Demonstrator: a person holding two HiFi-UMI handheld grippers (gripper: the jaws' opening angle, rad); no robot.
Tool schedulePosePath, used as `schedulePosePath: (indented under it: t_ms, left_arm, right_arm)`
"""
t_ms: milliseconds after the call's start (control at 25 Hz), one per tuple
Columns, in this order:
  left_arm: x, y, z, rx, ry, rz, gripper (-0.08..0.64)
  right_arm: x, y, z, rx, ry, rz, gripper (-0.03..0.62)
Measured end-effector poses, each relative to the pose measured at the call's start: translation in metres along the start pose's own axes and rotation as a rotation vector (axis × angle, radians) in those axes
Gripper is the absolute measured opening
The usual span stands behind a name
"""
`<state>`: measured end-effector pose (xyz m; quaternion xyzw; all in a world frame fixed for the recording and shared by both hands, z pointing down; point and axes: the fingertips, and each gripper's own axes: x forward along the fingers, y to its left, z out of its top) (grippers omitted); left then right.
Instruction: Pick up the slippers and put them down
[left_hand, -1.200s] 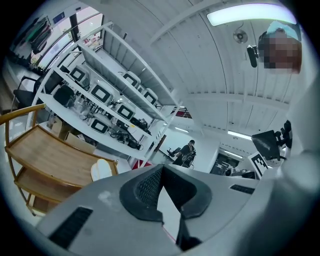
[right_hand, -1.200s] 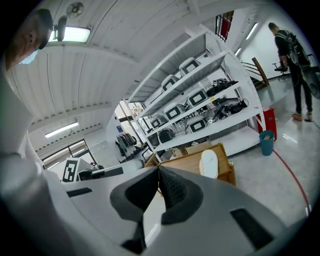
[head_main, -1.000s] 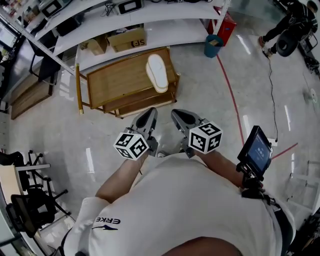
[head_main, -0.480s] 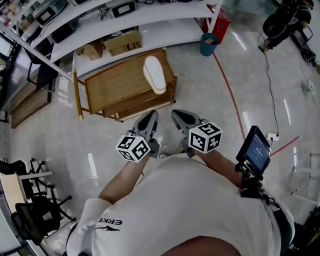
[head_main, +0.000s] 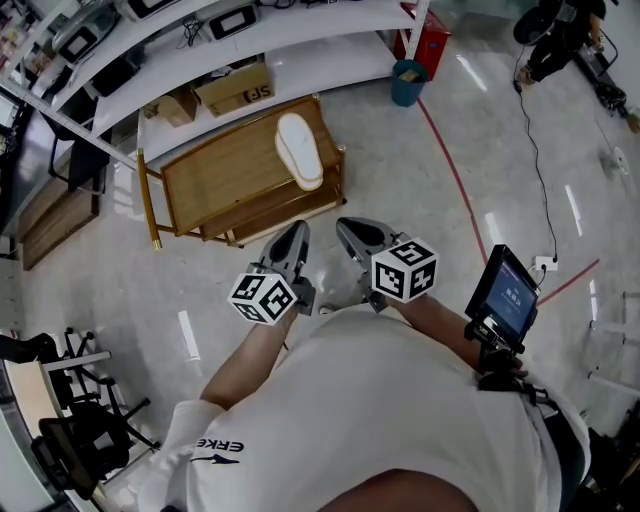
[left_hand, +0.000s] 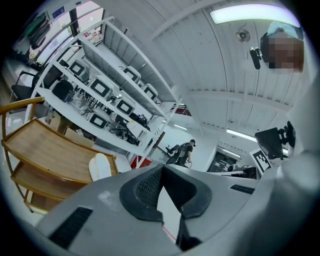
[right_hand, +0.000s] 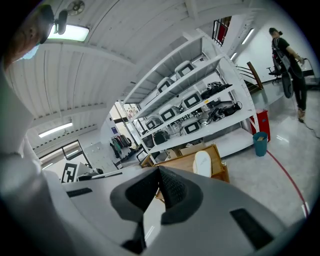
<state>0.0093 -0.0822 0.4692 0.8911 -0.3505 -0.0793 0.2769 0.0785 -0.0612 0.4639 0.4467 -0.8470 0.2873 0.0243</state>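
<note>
Left gripper (left_hand: 161, 167), closed, views no blue bin (right_hand: 259, 143); right gripper (right_hand: 159, 169) does.

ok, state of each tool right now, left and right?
Left tool: closed, holding nothing.
Right tool: closed, holding nothing.

The low slatted wooden rack (head_main: 220, 180) stands on the floor at eleven o'clock from the person. The pair of pale flat slippers (head_main: 299, 150) lies on the right end of its top shelf, one overlapping the other. Behind the rack, toward twelve o'clock, runs the long white metal shelving (head_main: 300, 25), with two brown cardboard boxes (head_main: 235, 88) low in it and the round teal bin (head_main: 406, 82) at one o'clock by its right end. The left gripper (head_main: 297, 230) and the right gripper (head_main: 346, 226) sit side by side before the rack, apart from it, and a small black screen on a mount (head_main: 505, 297) is at four o'clock.
</note>
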Motion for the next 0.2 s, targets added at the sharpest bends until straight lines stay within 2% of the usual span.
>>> schedulePosePath:
  t_ms: [200]
  left_arm:
    - [0.016, -0.006, -0.002, -0.012, -0.011, 0.007, 0.005]
  right_arm:
    - [-0.004, -0.012, 0.005, 0.0, 0.001, 0.009, 0.006]
